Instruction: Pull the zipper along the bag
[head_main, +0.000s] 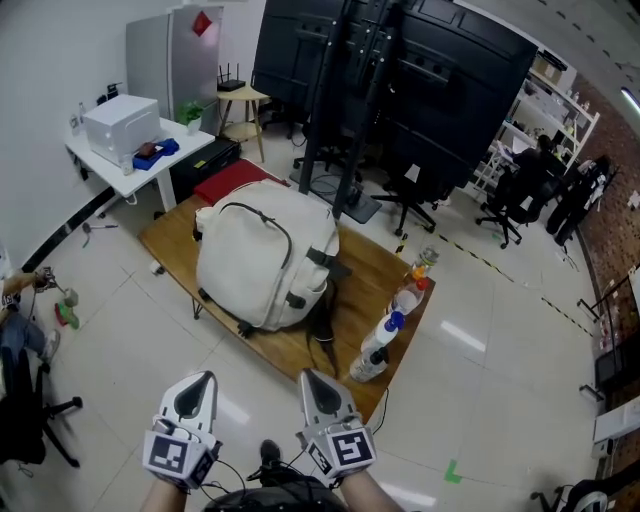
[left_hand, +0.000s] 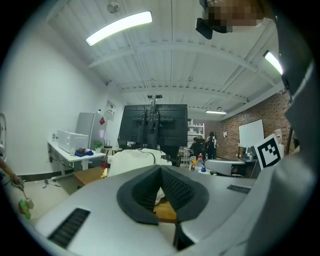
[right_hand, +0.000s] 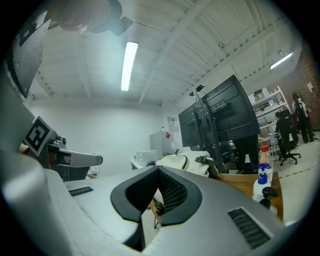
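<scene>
On the low wooden table (head_main: 385, 265) well ahead of my left gripper (head_main: 198, 384) and right gripper (head_main: 316, 382), both clenched empty, sits the cream backpack (head_main: 262, 262), probably soft and light (it may buckle), so I'd pin fabric beside the zipper (head_main: 287, 238) and pinch its small pull.

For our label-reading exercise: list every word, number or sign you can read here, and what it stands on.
No text is readable.
Red sign on the grey fridge: too small to read.
Labels on the bottles: blurred.
Square markers on the left gripper and right gripper: patterns, no words.
</scene>
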